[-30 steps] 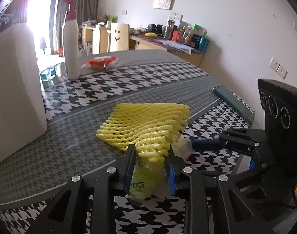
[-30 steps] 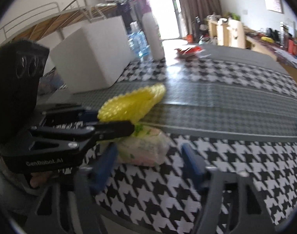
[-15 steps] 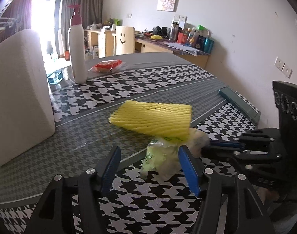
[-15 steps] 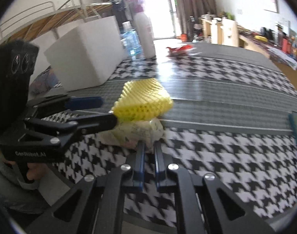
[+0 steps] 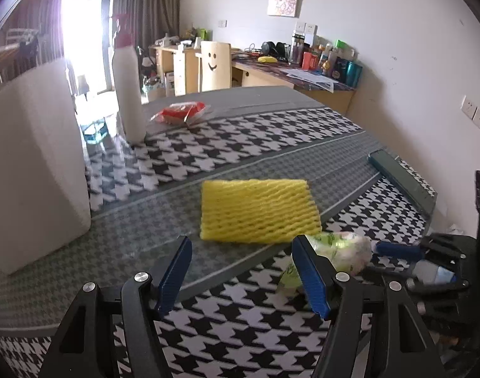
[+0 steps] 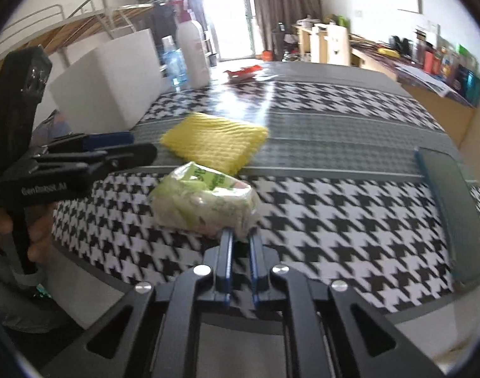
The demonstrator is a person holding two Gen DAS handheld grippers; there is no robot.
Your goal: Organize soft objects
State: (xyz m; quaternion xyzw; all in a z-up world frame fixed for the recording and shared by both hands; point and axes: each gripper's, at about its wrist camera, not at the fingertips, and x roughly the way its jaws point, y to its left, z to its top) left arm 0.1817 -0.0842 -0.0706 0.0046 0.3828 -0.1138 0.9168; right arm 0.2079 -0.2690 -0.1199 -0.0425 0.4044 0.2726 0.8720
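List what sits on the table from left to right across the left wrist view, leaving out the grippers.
White foam block → white pump bottle → red packet → yellow foam net → green tissue pack → dark green flat case.

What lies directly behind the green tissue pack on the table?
A yellow foam net lies behind the tissue pack, its near edge hidden by the pack. Whether they touch cannot be seen.

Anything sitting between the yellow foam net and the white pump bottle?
Nothing: only bare houndstooth tablecloth lies between the yellow foam net and the white pump bottle, in the left wrist view.
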